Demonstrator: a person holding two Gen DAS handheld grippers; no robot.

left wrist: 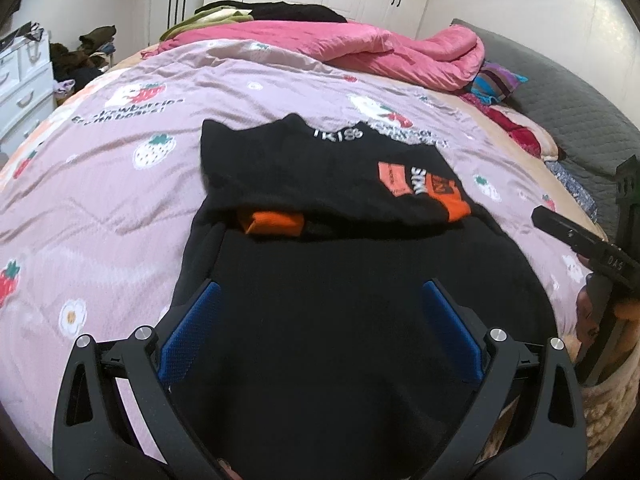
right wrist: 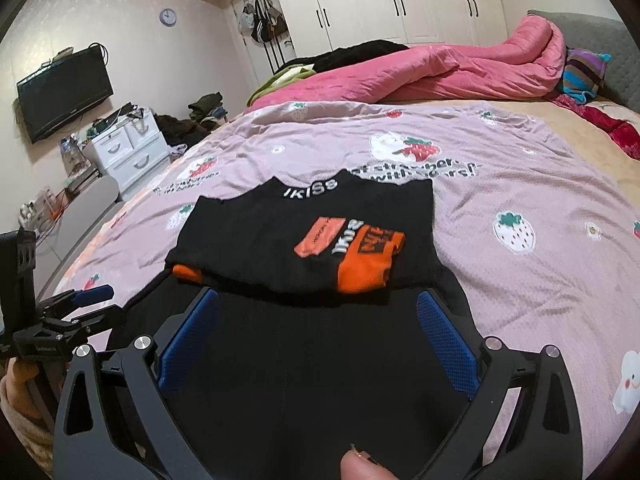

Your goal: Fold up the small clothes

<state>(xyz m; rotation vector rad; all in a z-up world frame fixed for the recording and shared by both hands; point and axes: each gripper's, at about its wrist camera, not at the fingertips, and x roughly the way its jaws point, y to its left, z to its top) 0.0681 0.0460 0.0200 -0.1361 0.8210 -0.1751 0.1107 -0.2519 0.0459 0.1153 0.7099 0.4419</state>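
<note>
nearest our lenses a fingertip (right wrist: 362, 466) pokes in at the bottom edge of the right wrist view, just under the black fabric. our left gripper (left wrist: 318, 322) has its blue-padded fingers (left wrist: 188, 336) spread wide, nothing between them, poised over the near part of the black garment (left wrist: 340, 280). our right gripper (right wrist: 318, 334) is likewise spread wide and holds nothing, its blue pads (right wrist: 446, 344) framing the same dark cloth. the garment lies flat on the pink strawberry-print bedspread (left wrist: 120, 168), near the bed's front edge; its far part is folded back over the near part, showing white lettering at the collar (right wrist: 311, 191) and an orange printed patch (right wrist: 352, 256). an orange cuff (left wrist: 274, 222) peeks out from under the folded layer on the left. in the left wrist view the right gripper appears at the right edge, beside the garment; in the right wrist view the left one shows at the left edge. a rumpled pink quilt (right wrist: 460, 68) sits well beyond the garment, with a striped pillow (right wrist: 584, 76) by the grey headboard (left wrist: 568, 100). white wardrobes (right wrist: 400, 0) line the far wall, and a television (right wrist: 64, 92) hangs above a white drawer unit (right wrist: 128, 148).
</note>
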